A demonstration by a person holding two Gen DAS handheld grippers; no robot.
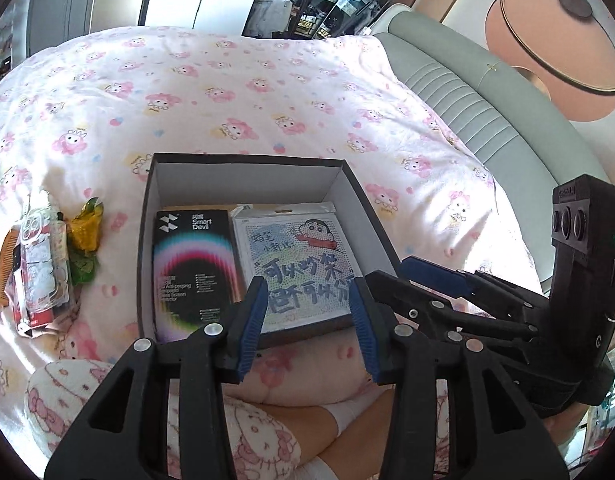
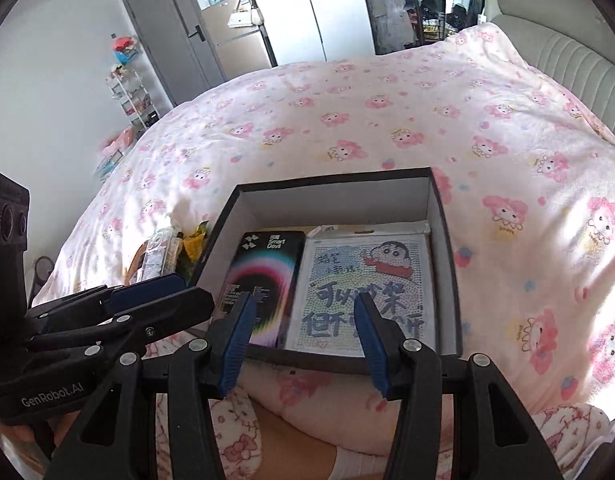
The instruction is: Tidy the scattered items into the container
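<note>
An open cardboard box [image 1: 247, 184] sits on the bed [image 1: 227, 92] directly ahead of both tools, its near wall turned toward the person so that anything can be lowered straight in. Two flat packs already lie side by side on its floor: a black Smart Devil screen-protector box [image 1: 195, 268] to the left and a cartoon-print packet [image 1: 303, 264] to the right, laid flat, which leaves room on top. The left hand-held gripper [image 1: 309, 318] hangs just above the box's near edge with its blue pads apart and nothing between them; the right hand-held gripper [image 2: 307, 334] is in the same posture, jaws spread and empty. What remains to tidy is the small heap of scattered items [image 1: 39, 264] on the bedding just left of the box (a clear wrapped pack, a comb and a yellow-green wrapper [image 1: 85, 240] can be made out). The left wrist view shows that heap in full, whereas the right wrist view catches only its top edge behind the left tool, so the left tool seems the likelier one to fetch it.
</note>
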